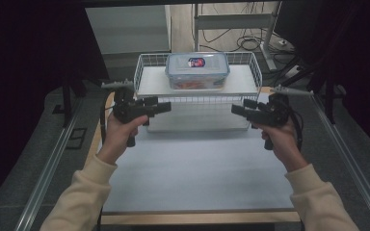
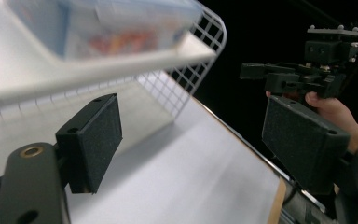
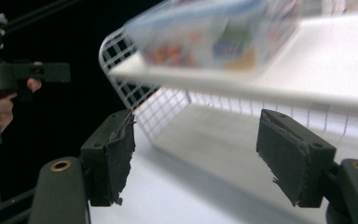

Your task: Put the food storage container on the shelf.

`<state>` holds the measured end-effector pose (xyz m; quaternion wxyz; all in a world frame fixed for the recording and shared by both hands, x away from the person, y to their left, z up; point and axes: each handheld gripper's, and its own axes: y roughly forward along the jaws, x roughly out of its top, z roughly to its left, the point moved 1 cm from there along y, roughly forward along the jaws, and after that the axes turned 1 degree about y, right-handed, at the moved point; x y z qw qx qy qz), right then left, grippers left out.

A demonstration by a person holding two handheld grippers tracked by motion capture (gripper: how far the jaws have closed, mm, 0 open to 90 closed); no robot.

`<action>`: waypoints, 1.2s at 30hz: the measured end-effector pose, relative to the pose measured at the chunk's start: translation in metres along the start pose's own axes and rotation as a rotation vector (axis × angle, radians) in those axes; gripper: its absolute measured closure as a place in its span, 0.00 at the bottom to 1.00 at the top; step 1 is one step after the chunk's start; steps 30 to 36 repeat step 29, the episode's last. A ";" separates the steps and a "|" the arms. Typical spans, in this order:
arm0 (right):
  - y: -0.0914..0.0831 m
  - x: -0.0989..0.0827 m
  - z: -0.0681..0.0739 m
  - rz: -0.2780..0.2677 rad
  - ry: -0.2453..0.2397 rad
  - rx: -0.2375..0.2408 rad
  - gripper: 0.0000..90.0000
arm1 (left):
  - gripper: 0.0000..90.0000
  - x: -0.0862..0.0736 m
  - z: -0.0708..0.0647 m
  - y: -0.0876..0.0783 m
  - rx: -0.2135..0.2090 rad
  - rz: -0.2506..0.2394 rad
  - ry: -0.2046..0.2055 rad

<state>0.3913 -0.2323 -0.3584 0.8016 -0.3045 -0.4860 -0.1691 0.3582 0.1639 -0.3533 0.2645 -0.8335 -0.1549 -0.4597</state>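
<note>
White tabletop (image 1: 192, 168) carries a wire shelf rack (image 1: 149, 65) at 12 o'clock, with a clear lidded container (image 1: 197, 70) on its upper shelf. At 10 o'clock, the left hand-held gripper (image 1: 163, 107) hovers with jaws apart, empty. At 2 o'clock, the right hand-held gripper (image 1: 238, 109) faces it, jaws likewise spread, holding nothing.

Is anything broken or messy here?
Yes, a little. In the right gripper view, the black foam pads on the right gripper look torn and frayed at their edges. The lidded plastic box sits neatly on the white wire shelf, and nothing looks spilled.
</note>
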 end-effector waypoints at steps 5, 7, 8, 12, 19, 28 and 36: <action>-0.011 -0.041 0.005 0.037 -0.053 0.005 0.28 | 0.22 -0.044 -0.004 -0.003 -0.049 0.031 -0.027; -0.014 -0.058 0.006 0.057 -0.080 0.000 0.28 | 0.22 -0.062 -0.004 -0.003 -0.053 0.040 -0.037; -0.015 -0.067 0.006 0.069 -0.092 -0.001 0.27 | 0.22 -0.070 -0.003 -0.003 -0.055 0.048 -0.042; -0.014 -0.101 0.003 0.132 -0.103 -0.010 0.26 | 0.22 -0.097 0.001 0.002 -0.048 0.088 -0.054; -0.008 -0.131 -0.001 0.173 -0.123 -0.024 0.25 | 0.23 -0.120 0.007 0.018 -0.020 0.173 -0.063; -0.013 -0.135 -0.004 0.138 -0.134 -0.073 0.16 | 0.24 -0.127 0.012 0.022 -0.025 0.194 -0.088; -0.013 -0.138 -0.005 0.146 -0.129 -0.091 0.14 | 0.24 -0.127 0.012 0.022 -0.025 0.194 -0.088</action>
